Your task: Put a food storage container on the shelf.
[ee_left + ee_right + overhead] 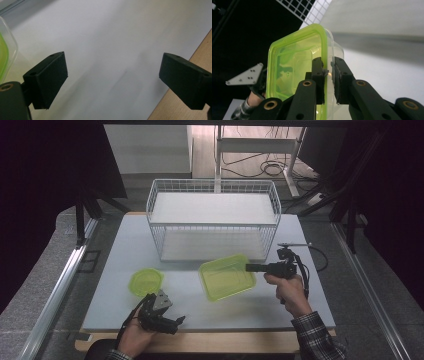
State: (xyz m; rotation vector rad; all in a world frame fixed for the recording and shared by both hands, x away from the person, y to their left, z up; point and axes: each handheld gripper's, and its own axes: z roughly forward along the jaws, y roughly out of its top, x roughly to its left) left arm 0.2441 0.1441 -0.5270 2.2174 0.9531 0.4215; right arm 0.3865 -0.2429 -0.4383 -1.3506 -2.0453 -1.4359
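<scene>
A: Report the right gripper [248, 267].

B: Its two black jaws are clamped narrow on the rim of the large container [227, 277]. In the right gripper view the pads pinch the edge where the lime-green lid meets the clear plastic wall. The container is rectangular with rounded corners; the lid is translucent, glossy, with a raised border and a stepped inner panel.

A: Position of the large container?

B: In the high view it is tilted, its right edge in the jaws, just in front of the wire basket [213, 185] and over the table [125, 245]. Whether its left edge touches the surface I cannot tell.

A: Left gripper [179, 321]?

B: Jaws spread wide, nothing between them. It sits at the near edge of the table, held in the left hand [134, 335]. In the left gripper view the pads are matte black blocks with small screw holes, and a smooth pale sheet lies beneath them with a wooden edge strip at the right.

A: Other items?

B: A small container [146, 282], squarish with rounded corners and the same lime-green lid, lies flat on the table, left of the large one and just beyond the left gripper. The basket is white-coated wire mesh, rectangular, with flared walls and a flat white shelf panel inside.
</scene>
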